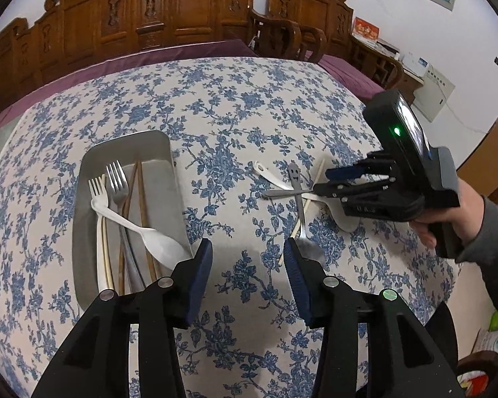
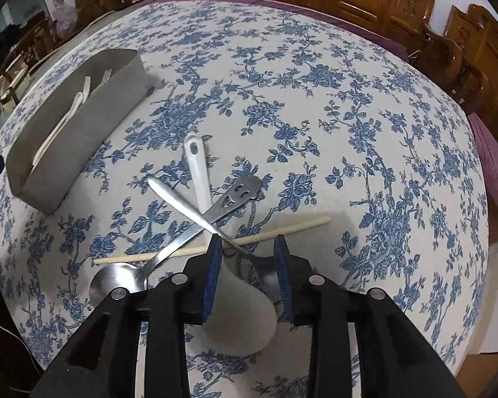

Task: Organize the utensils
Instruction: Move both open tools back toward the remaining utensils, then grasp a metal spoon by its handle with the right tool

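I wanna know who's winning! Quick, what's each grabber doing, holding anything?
Left gripper: open, holding nothing, above the cloth.
Right gripper: open, holding nothing, over the pile of spoons.

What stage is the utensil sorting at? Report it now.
Done: two forks, a white spoon and chopsticks lie in the metal tray. In hand: nothing; the right hand-held gripper is open over the crossed pile, the left hand-held gripper open over the cloth. Left: two steel spoons, a white ladle and one chopstick.
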The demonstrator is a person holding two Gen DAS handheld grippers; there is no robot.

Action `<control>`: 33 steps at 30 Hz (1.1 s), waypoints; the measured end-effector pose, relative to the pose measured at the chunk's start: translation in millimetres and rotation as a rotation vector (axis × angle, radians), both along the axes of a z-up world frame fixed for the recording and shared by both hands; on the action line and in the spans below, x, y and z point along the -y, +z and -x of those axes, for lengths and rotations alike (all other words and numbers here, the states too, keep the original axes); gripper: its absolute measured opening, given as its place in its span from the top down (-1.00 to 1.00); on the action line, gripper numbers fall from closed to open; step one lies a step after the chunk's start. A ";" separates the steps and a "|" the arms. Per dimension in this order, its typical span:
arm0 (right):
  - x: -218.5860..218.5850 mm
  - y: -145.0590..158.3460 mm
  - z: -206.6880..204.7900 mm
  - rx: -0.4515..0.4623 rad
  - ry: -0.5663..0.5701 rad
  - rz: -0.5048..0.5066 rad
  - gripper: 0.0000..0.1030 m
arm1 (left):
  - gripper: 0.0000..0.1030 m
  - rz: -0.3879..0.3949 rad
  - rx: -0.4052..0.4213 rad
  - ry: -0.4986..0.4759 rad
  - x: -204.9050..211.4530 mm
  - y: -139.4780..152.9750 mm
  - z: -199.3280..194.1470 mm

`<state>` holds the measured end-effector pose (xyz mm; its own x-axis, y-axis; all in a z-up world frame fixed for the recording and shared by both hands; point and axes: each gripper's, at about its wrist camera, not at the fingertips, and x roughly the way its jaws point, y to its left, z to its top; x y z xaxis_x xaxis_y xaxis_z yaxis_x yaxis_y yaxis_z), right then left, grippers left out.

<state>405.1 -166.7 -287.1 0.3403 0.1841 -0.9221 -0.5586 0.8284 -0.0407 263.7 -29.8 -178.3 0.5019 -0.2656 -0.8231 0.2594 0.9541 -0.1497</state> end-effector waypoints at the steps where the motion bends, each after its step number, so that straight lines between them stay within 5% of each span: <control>1: -0.2 -0.9 -1.7 -0.007 0.003 0.009 0.33 | 0.18 -0.001 -0.002 0.000 -0.1 -0.5 0.1; 4: -1.1 -10.2 -3.7 -0.067 0.027 0.046 0.34 | 0.18 -0.003 -0.005 0.001 -0.7 -1.2 0.7; 13: 1.1 -11.8 6.2 -0.060 0.038 0.037 0.36 | 0.18 -0.005 -0.007 -0.004 0.9 -3.2 2.0; 20: -6.0 -11.7 8.1 -0.063 0.075 0.015 0.92 | 0.18 -0.015 -0.019 -0.009 8.8 -7.2 0.5; 33: 28.9 18.3 39.0 0.024 -0.028 -0.107 0.93 | 0.18 -0.021 -0.054 -0.037 37.6 -26.9 -12.2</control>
<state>366.1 -195.6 -268.8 0.3687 0.2713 -0.8891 -0.5354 0.8439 0.0355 275.9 -67.3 -205.2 0.4466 -0.2657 -0.8544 0.2865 0.9471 -0.1447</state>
